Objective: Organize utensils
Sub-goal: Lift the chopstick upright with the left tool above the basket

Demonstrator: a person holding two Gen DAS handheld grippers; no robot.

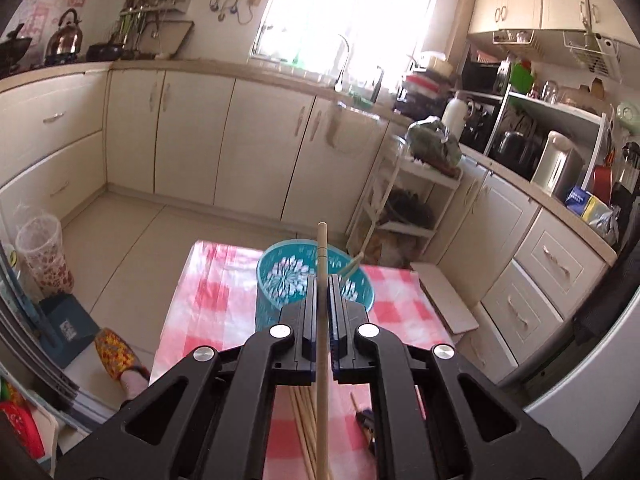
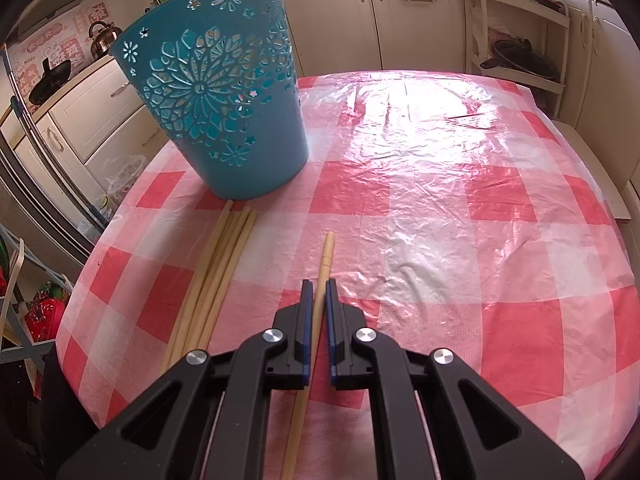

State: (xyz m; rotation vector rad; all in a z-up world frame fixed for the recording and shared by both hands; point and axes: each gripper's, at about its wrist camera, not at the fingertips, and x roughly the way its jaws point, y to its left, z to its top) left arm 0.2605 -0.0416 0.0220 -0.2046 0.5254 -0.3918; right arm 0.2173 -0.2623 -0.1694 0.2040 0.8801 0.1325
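My left gripper [image 1: 321,278] is shut on a wooden chopstick [image 1: 322,252] and holds it high above the table, its tip over the teal cut-out basket [image 1: 276,272]. Another chopstick leans out of the basket [image 1: 352,266]. My right gripper [image 2: 319,282] is low over the table, jaws closed around a chopstick [image 2: 326,256] that lies on the cloth. Several more chopsticks [image 2: 218,264] lie side by side left of it, ends near the basket [image 2: 216,92]; they also show in the left wrist view [image 1: 304,420].
The table wears a red-and-white checked plastic cloth [image 2: 440,208]. A white shelf cart [image 1: 404,208] stands beyond the table. Kitchen cabinets [image 1: 200,132] line the walls. A fridge door [image 1: 592,380] is at the right.
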